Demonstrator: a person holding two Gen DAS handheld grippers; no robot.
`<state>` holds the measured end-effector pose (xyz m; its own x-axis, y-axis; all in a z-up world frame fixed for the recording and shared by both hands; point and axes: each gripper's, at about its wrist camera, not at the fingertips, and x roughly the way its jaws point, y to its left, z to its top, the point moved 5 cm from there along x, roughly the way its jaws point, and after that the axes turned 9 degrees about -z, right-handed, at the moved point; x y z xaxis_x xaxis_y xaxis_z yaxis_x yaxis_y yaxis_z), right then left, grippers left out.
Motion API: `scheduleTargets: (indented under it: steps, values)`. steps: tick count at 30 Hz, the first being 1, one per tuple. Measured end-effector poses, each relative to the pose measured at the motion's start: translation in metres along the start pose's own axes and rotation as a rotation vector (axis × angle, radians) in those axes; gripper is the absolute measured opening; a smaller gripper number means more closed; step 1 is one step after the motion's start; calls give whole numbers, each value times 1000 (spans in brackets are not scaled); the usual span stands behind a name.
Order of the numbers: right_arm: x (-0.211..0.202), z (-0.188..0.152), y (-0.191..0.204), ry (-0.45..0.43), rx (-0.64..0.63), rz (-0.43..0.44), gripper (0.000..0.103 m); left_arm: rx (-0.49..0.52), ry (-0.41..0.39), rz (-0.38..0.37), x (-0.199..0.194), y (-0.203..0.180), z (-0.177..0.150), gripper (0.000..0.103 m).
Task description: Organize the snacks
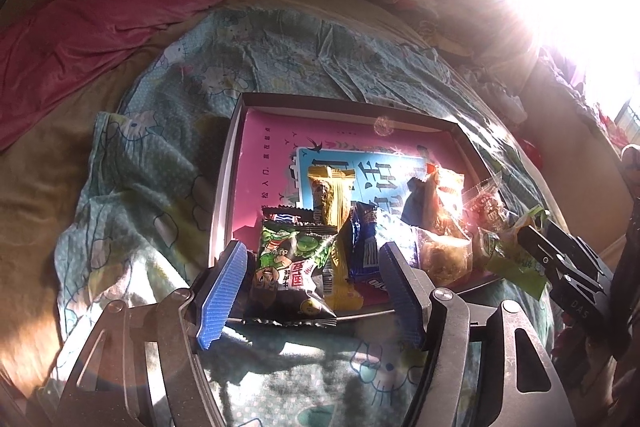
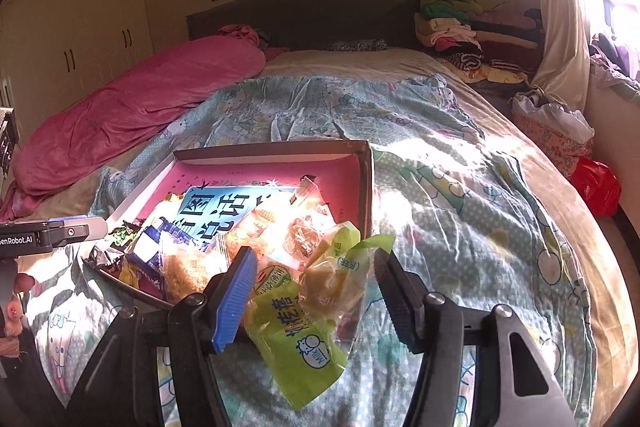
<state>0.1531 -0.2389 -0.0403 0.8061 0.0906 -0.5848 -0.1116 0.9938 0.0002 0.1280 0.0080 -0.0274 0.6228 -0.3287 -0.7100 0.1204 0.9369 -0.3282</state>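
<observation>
Down at 6 o'clock, the left gripper [image 1: 312, 291] tips downward with its jaws wide, either side of the green pea bag [image 1: 294, 267] but not pressing it. That bag lies half over the near rim of the box [image 1: 344, 99], likely just let go. The right gripper [image 2: 316, 291], also tipped down, stands open around the lime bag [image 2: 304, 327], which hangs over the box's corner. Farther, toward 12 o'clock, more snacks [image 1: 400, 227] pile inside the box on the quilt [image 2: 460, 187].
</observation>
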Motion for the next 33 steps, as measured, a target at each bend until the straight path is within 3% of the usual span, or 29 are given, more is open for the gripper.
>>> scheduleTargets:
  steps: [11, 18, 28, 33]
  values:
    - [-17, 11, -7, -79, 23, -22, 75, 18, -50, 29, -15, -2, 8, 78]
    - [-13, 9, 3, -56, 3, 25, 78, 21, -66, 25, -22, -5, 8, 78]
    - [-55, 20, 7, -168, 17, 34, 86, 26, -83, 28, -40, -13, 4, 79]
    - [-77, 5, 25, -116, 19, 36, 89, 39, -71, 47, -52, -25, -14, 79]
